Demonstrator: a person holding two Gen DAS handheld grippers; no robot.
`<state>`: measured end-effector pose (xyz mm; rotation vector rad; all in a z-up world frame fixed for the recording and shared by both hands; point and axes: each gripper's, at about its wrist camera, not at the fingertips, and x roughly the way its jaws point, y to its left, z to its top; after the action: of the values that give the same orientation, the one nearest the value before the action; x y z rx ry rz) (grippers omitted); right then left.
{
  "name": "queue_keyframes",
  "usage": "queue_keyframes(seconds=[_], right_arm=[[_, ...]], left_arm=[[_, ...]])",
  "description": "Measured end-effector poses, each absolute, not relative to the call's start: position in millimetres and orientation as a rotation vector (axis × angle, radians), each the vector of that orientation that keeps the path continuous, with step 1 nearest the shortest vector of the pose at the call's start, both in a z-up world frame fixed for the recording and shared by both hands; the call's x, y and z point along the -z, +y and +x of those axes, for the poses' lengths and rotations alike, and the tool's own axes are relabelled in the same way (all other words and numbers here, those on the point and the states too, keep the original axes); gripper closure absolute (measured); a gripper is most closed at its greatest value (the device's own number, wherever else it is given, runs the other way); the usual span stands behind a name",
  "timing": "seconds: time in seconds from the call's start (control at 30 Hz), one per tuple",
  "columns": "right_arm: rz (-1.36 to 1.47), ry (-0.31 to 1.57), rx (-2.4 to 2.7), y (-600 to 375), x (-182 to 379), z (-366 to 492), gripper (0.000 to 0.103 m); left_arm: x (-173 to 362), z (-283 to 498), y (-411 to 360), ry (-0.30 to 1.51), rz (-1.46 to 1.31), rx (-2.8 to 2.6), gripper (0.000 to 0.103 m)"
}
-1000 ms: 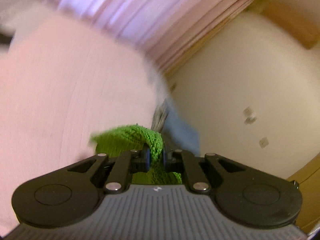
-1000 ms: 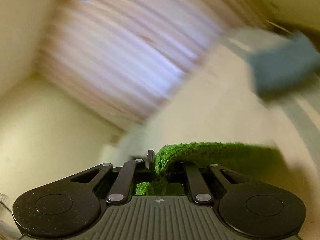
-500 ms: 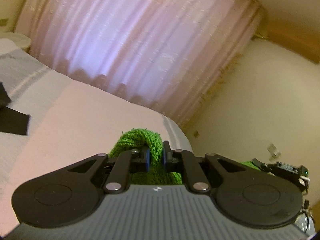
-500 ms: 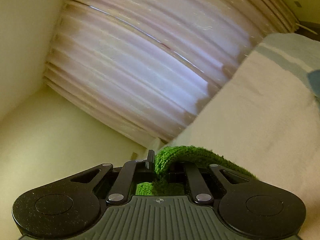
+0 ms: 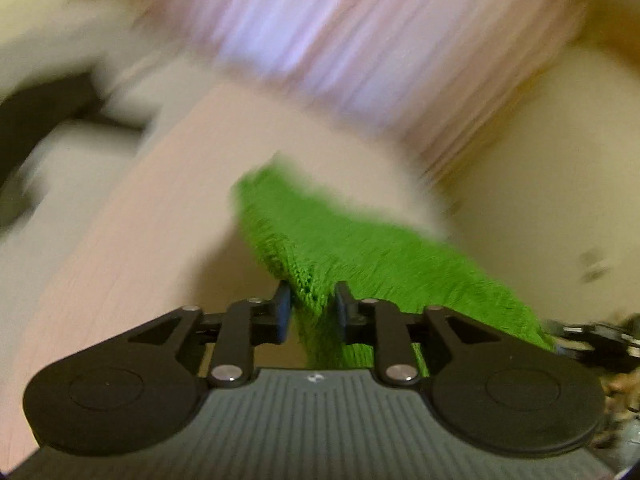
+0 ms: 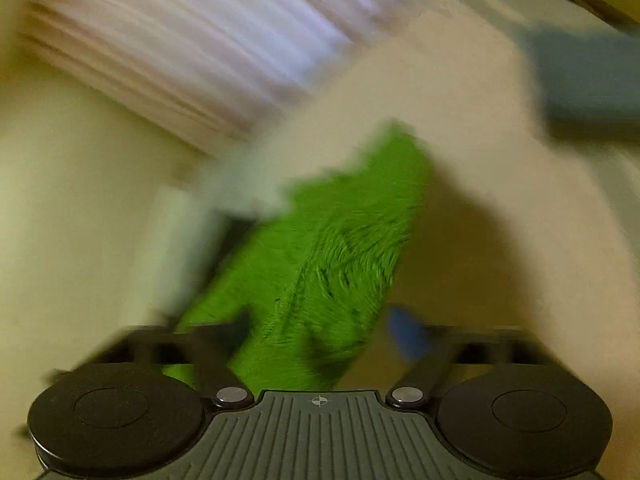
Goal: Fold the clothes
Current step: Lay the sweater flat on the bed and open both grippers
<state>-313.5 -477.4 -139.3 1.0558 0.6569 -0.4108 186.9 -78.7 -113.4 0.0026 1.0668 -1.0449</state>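
Observation:
A bright green knitted garment (image 5: pixel 360 248) stretches from my left gripper (image 5: pixel 312 304) out over the pale bed cover (image 5: pixel 140 220). The left jaws are opening, and a fold of the knit still fills the narrow gap and touches both pads. In the right wrist view the same green garment (image 6: pixel 340 248) runs forward between the fingers of my right gripper (image 6: pixel 324 332). Those jaws are opening wide, and the knit lies loose near the left finger, clear of the blue pad (image 6: pixel 408 336). Both views are motion-blurred.
Pink pleated curtains (image 5: pixel 340 40) hang behind the bed, with a cream wall to the right. A blue-grey folded item (image 6: pixel 584 80) lies on the bed cover (image 6: pixel 480 160) at the far right. A dark shape (image 5: pixel 36 112) sits at the left. The other gripper (image 5: pixel 592 336) shows at the right edge.
Both grippers have tipped down toward the bed. The right jaws went from shut on the knit to wide apart. The left jaws parted a little, and the garment now spreads out ahead.

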Motion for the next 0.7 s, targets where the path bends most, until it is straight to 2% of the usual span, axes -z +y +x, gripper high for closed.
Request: queue_keyframes(seconds=[0.1,0.2,0.33,0.47,0.6,0.7], right_arm=[[1.107,0.892,0.581,-456.3,200.4,-343.0,0.017],[1.098,0.959,0.641,-447.9,229.4,-356.6,0.017],[0.934,0.984,0.640,-439.3,233.8,-337.5,0.017],[0.796,1.064,0.608,-418.5,244.2,-310.1,0.017],[0.646,1.185,0.603,-390.1,276.9,-282.0,0.017],[0.649,1.231,0.572,-377.9,296.1,-272.5,0.017]], left_arm=[[174.5,165.8,-45.2,1.258,0.108,0.809,0.085],[206.2,148.1,-29.7,1.332,0.174,0.698,0.085],[217.3,131.4,-33.6,1.322,0.222,0.692,0.082],[232.6,121.0,-36.6,1.329,0.265,0.696,0.076],[258.8,105.3,-67.6,1.320,0.444,0.671,0.076],[273.0,87.7,-88.5,1.289,0.567,0.691,0.074]])
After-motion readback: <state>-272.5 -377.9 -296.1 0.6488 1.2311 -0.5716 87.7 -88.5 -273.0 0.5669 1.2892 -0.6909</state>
